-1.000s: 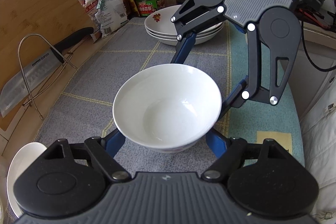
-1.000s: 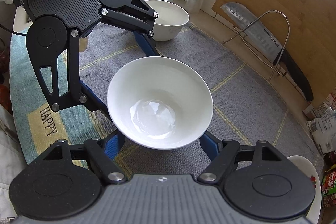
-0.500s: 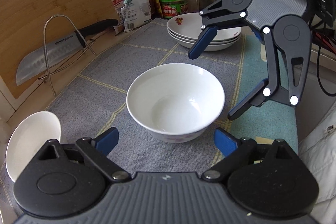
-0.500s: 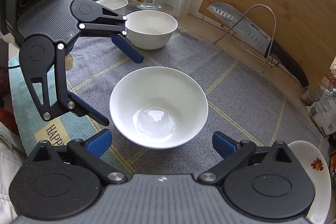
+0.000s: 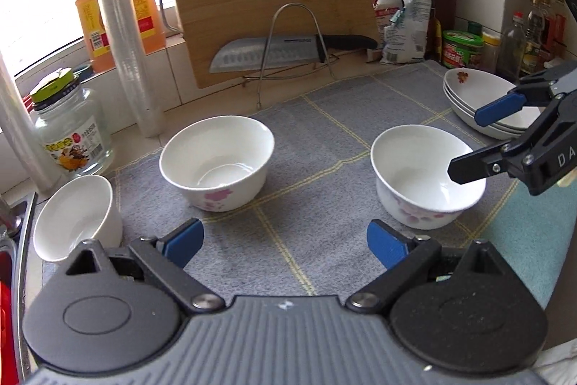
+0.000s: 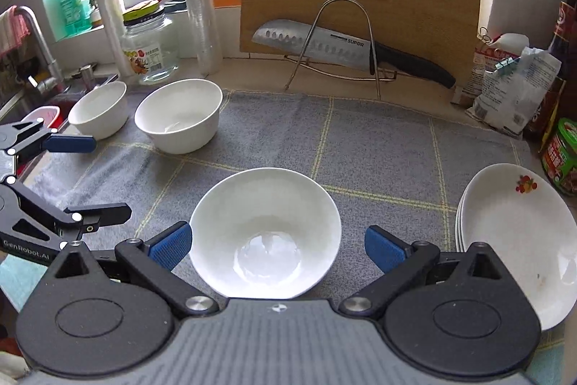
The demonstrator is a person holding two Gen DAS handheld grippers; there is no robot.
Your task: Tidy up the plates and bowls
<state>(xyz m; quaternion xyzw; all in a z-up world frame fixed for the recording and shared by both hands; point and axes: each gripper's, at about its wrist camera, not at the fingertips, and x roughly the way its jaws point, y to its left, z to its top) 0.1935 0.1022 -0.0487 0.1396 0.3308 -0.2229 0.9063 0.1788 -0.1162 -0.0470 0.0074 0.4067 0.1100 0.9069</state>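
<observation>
On the grey mat [image 6: 360, 139] over the worktop, the left gripper [image 5: 285, 240] has its jaws spread wide and empty. Ahead and left of them sits the small bowl [image 5: 77, 215] at the mat's edge; the straight-sided bowl [image 5: 216, 161] stands just beyond the left jaw. The flowered bowl [image 5: 425, 174] rests ahead of the right jaw. The right gripper [image 6: 277, 246] also has its jaws apart, with that same bowl standing between them, though contact cannot be told. The plate stack [image 6: 515, 237] lies just outside its right jaw.
</observation>
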